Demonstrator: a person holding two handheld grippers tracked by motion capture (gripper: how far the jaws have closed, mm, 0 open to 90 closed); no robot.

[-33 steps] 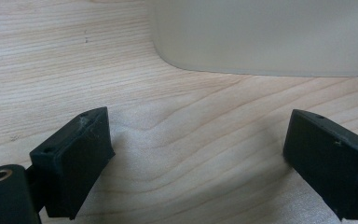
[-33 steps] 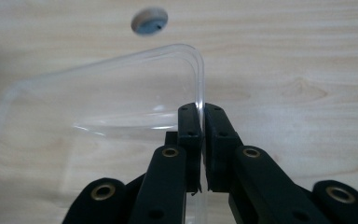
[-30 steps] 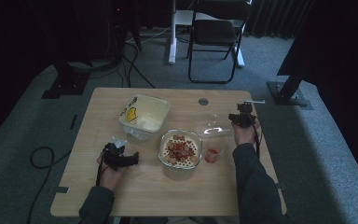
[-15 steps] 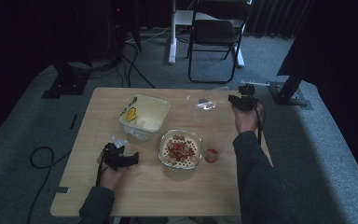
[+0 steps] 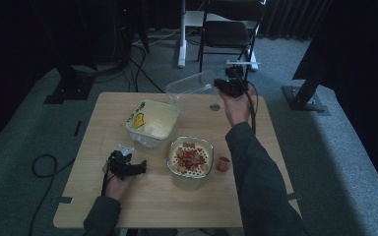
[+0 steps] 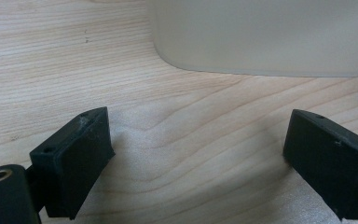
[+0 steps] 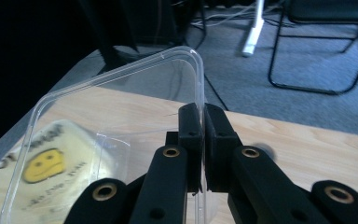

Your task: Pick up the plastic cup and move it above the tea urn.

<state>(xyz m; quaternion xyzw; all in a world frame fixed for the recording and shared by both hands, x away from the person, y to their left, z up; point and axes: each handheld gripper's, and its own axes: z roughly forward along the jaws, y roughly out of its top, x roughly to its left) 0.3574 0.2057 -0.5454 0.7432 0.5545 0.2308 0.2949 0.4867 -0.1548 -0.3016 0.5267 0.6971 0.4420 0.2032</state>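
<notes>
Your right tongs (image 7: 203, 140) are pinched tight on the rim of the clear plastic lid (image 7: 121, 107), held up off the wooden counter (image 5: 256, 105), w/ the lid hanging to their left. Your left tongs (image 6: 200, 163) sit wide apart, nothing between them, low on the counter, the frosted plastic tub (image 6: 261, 37) just ahead.

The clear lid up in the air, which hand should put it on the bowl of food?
Probably the right. Its gripper has its jaws shut on the clear lid's rim, above the table. The left gripper lies open and empty beside the food bowl.
</notes>
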